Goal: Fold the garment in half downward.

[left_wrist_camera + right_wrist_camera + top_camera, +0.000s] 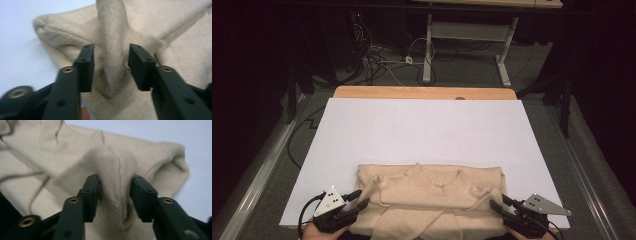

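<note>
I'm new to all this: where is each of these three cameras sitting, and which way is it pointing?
High view: fixed above the person's side, looking forward and down on the white table; both hands enter at the bottom, holding the left gripper and right gripper.
Left gripper view: rides on the left gripper, looking along its black jaws, which bracket a raised fold.
Right gripper view: rides on the right gripper, jaws around another bunched fold.
Shared: all three show the beige sweater on the white table.

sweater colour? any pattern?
Plain beige knit sweater, no pattern, ribbed at the collar. Shows best in the high view.
</note>
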Motion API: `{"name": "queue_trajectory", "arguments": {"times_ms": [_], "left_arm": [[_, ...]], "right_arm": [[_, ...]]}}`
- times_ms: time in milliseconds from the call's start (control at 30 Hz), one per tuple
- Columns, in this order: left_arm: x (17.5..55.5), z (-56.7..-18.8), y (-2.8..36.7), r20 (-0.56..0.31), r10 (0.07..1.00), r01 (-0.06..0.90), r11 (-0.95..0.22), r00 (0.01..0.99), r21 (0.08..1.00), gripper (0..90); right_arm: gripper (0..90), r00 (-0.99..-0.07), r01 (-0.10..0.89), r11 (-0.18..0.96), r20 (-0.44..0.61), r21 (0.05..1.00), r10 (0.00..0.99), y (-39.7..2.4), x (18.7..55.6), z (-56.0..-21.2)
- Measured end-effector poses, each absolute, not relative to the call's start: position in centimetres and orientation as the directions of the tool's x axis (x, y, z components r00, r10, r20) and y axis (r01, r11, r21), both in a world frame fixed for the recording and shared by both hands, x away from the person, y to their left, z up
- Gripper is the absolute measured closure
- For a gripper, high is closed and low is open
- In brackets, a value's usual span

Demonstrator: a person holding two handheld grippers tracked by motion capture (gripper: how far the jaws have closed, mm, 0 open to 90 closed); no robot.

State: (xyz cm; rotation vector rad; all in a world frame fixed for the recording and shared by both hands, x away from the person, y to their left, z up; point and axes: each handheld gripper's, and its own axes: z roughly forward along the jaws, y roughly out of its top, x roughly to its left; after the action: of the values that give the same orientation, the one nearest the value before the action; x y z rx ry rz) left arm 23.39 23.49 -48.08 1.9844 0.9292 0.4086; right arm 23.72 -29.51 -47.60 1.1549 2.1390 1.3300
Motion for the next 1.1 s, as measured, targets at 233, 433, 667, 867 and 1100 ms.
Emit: {"name": "queue_trajectory", "arguments": {"times_ms": [233,433,667,867,1100], "left_arm": [[23.9,-46.7,25.2,-0.122,0.778,0.484,-0.252,0.616,0.838,41.2],[24.8,-44.4,25.7,-0.141,0.786,0.491,-0.225,0.602,0.842,36.1],[28.5,-43.8,25.3,-0.151,0.812,0.518,-0.206,0.564,0.830,29.8],[32.1,-46.4,24.1,-0.232,0.812,0.614,-0.186,0.536,0.767,23.3],[32.4,-47.8,24.2,-0.173,0.847,0.632,-0.224,0.503,0.742,21.5]], "right_arm": [[49.3,-0.590,0.379,0.190,0.079,0.906,0.803,-29.2,23.6,-45.3],[48.7,-0.572,0.372,0.170,0.081,0.913,0.817,-29.6,24.7,-44.0],[46.6,-0.501,0.456,0.122,0.141,0.882,0.854,-30.4,28.9,-44.6],[37.7,-0.460,0.554,0.154,0.146,0.818,0.876,-30.0,32.5,-46.4],[32.6,-0.420,0.603,0.152,0.151,0.783,0.895,-29.4,33.6,-47.7]]}}
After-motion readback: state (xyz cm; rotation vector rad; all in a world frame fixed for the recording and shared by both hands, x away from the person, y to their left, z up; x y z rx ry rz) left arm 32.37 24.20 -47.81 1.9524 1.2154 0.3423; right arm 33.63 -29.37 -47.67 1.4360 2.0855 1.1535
